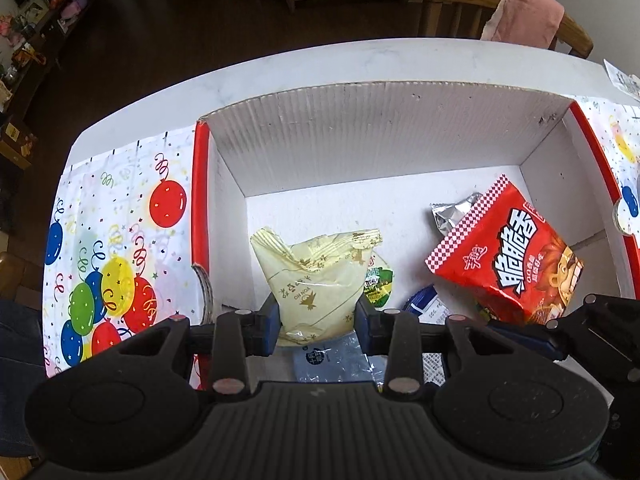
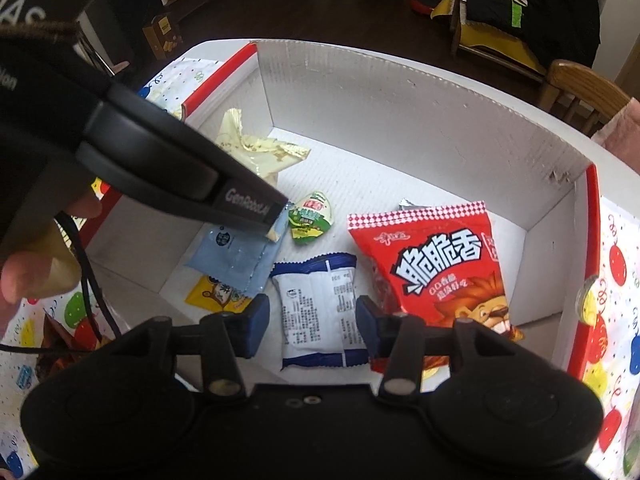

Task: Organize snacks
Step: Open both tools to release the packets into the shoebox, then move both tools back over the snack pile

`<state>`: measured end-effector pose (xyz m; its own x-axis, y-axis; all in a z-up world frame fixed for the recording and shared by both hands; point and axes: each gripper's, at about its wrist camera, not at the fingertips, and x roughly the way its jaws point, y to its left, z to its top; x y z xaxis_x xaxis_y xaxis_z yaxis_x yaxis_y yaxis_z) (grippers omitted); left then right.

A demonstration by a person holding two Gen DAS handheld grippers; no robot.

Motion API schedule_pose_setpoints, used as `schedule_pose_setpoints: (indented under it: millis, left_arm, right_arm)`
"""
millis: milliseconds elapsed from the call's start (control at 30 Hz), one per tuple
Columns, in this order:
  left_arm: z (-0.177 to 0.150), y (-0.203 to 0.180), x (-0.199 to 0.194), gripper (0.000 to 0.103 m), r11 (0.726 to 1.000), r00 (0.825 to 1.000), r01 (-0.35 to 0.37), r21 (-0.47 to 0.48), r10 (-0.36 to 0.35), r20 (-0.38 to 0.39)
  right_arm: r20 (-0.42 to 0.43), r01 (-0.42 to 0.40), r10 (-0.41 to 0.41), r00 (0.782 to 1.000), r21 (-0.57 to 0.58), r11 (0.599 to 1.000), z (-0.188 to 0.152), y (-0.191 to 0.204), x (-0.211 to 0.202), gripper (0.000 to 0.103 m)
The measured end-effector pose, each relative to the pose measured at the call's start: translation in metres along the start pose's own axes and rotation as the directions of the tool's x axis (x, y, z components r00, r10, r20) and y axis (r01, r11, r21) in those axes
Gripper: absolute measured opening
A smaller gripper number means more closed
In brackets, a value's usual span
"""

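A white cardboard box with red rims point(image 1: 360, 136) point(image 2: 400, 92) stands on the table. My left gripper point(image 1: 318, 320) is shut on a pale yellow snack bag point(image 1: 316, 280) and holds it over the box's left part; the bag also shows in the right wrist view point(image 2: 256, 152), partly hidden by the left gripper's body. My right gripper point(image 2: 310, 320) is open above a white and blue packet point(image 2: 316, 312) on the box floor. A red snack bag point(image 1: 508, 264) point(image 2: 440, 268), a green packet point(image 2: 312, 218), a light blue packet point(image 2: 236, 256) and a yellow packet point(image 2: 216, 296) lie inside.
A balloon-print cloth point(image 1: 112, 248) point(image 2: 616, 280) covers the table on both sides of the box. A silver wrapper point(image 1: 456, 212) lies behind the red bag. A wooden chair with a pink cloth point(image 1: 520, 16) stands beyond the table's far edge.
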<state>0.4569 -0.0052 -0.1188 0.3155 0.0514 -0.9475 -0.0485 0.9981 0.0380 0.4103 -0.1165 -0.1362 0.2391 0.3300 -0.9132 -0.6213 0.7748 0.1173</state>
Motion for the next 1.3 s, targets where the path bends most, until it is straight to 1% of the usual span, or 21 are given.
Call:
schedule_pose_setpoints:
  millis: [67, 133, 200, 300, 433, 500, 533, 633, 733, 967, 1033, 1167, 1300]
  left_arm:
    - [-0.001, 0.000, -0.001, 0.038, 1.000, 1.000, 0.002, 0.004, -0.002, 0.005]
    - [-0.003, 0.000, -0.003, 0.045, 1.000, 1.000, 0.012, 0.000, -0.012, 0.011]
    - [-0.004, 0.001, -0.006, 0.048, 1.000, 1.000, 0.018, -0.007, -0.018, 0.017]
    - [-0.008, 0.002, -0.011, 0.048, 0.999, 0.999, 0.032, -0.016, -0.032, 0.023]
    - [-0.015, 0.006, -0.025, 0.048, 0.998, 0.997, 0.064, -0.028, -0.062, 0.052]
    - [-0.019, 0.008, -0.033, 0.048, 0.997, 0.995, 0.076, -0.026, -0.074, 0.067]
    - [-0.021, 0.009, -0.036, 0.048, 0.997, 0.994, 0.078, -0.026, -0.076, 0.075]
    - [-0.030, 0.012, -0.048, 0.048, 0.996, 0.991, 0.087, -0.024, -0.084, 0.100]
    - [-0.039, 0.015, -0.061, 0.049, 0.995, 0.987, 0.096, -0.019, -0.093, 0.131]
    - [-0.060, 0.026, -0.090, 0.049, 0.994, 0.976, 0.109, -0.016, -0.104, 0.190]
    - [-0.067, 0.030, -0.099, 0.049, 0.993, 0.972, 0.117, -0.015, -0.111, 0.209]
    - [-0.081, 0.037, -0.117, 0.049, 0.993, 0.962, 0.119, -0.002, -0.115, 0.248]
    - [-0.096, 0.043, -0.133, 0.055, 0.991, 0.951, 0.133, 0.004, -0.129, 0.283]
  right_arm:
    - [0.003, -0.001, 0.001, 1.000, 0.010, 1.000, -0.001, -0.001, -0.002, 0.048]
    - [0.007, 0.007, -0.007, 1.000, 0.019, 1.000, -0.002, -0.001, -0.005, 0.051]
    - [0.013, 0.004, -0.004, 1.000, 0.031, 1.000, -0.004, -0.002, -0.008, 0.052]
    - [0.026, 0.000, -0.002, 1.000, 0.053, 0.999, -0.007, -0.003, -0.013, 0.053]
    - [0.059, -0.002, -0.002, 0.998, 0.080, 0.997, -0.010, -0.005, -0.028, 0.053]
    - [0.076, -0.001, -0.006, 0.997, 0.092, 0.996, -0.012, -0.005, -0.036, 0.056]
    - [0.085, -0.001, -0.008, 0.996, 0.098, 0.995, -0.012, -0.005, -0.040, 0.058]
    - [0.106, -0.007, -0.007, 0.994, 0.125, 0.992, -0.015, -0.005, -0.051, 0.061]
    - [0.130, -0.006, -0.013, 0.991, 0.142, 0.990, -0.018, -0.004, -0.062, 0.063]
    - [0.168, 0.004, -0.032, 0.985, 0.170, 0.985, -0.027, 0.006, -0.082, 0.065]
    - [0.185, 0.004, -0.038, 0.982, 0.180, 0.984, -0.030, 0.010, -0.089, 0.071]
    - [0.217, 0.005, -0.046, 0.975, 0.183, 0.983, -0.036, 0.019, -0.100, 0.072]
    - [0.247, 0.005, -0.055, 0.967, 0.200, 0.980, -0.042, 0.028, -0.111, 0.076]
